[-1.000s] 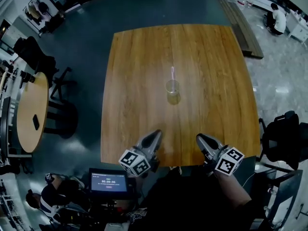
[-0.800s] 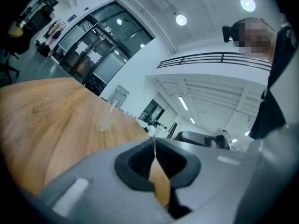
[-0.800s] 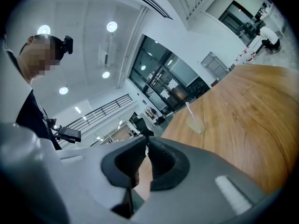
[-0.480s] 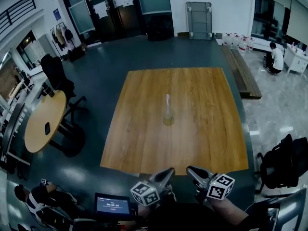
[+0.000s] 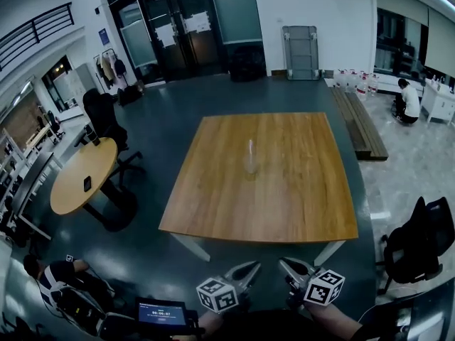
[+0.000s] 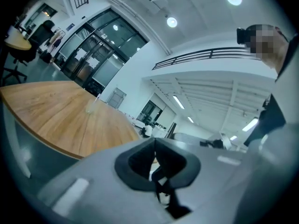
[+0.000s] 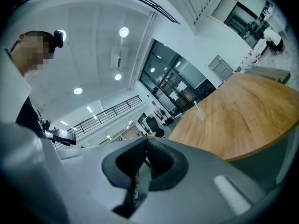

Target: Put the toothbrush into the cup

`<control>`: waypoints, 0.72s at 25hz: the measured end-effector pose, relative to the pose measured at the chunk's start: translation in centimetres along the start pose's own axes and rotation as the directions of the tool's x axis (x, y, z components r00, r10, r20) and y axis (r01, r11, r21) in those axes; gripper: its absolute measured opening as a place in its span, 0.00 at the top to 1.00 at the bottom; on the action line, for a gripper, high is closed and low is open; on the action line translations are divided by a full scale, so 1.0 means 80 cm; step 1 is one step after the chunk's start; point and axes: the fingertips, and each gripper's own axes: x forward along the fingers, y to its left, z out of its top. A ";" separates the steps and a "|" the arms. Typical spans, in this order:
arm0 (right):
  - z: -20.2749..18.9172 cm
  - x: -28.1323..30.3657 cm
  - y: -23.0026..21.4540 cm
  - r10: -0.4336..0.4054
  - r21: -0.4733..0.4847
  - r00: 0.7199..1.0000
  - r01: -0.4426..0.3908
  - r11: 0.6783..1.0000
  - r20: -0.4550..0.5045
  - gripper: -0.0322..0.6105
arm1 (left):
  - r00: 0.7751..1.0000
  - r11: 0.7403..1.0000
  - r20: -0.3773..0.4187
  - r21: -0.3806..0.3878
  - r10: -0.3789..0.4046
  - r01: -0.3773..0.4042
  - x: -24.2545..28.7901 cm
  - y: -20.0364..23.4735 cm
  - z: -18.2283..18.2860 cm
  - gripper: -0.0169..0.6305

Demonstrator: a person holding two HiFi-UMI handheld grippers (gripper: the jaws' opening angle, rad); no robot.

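Left gripper [image 5: 249, 267]: your jaws are pressed together on nothing, held low, short of the table.
Right gripper [image 5: 284, 264]: likewise closed and empty.
Table [image 5: 298, 204]: well ahead of you.
Cup [image 5: 250, 165]: upright, mid-table.
Toothbrush [image 5: 250, 148]: appears to stand inside the cup; small at this range.
Progress: judged complete; nothing left.

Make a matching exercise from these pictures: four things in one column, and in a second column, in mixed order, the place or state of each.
Column 1
1. toothbrush
2. cup
3. left gripper
4. round table

Column 2
A. on the wooden table, near its middle
B. jaws together, nothing between them
C. standing in the cup
D. left of the wooden table, with a small dark object on it

Pairs: 1-C, 2-A, 3-B, 4-D
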 end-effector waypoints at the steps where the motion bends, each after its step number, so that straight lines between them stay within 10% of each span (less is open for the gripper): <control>1: -0.006 0.000 0.007 -0.003 -0.003 1.000 0.003 1.000 0.004 0.94 | 1.000 1.000 -0.010 -0.008 0.002 -0.002 -0.011 0.001 -0.005 0.97; 18: -0.064 0.053 0.079 -0.064 -0.038 0.998 0.064 0.997 0.012 0.94 | 0.999 1.000 0.026 0.019 -0.020 0.019 -0.119 0.032 0.034 0.97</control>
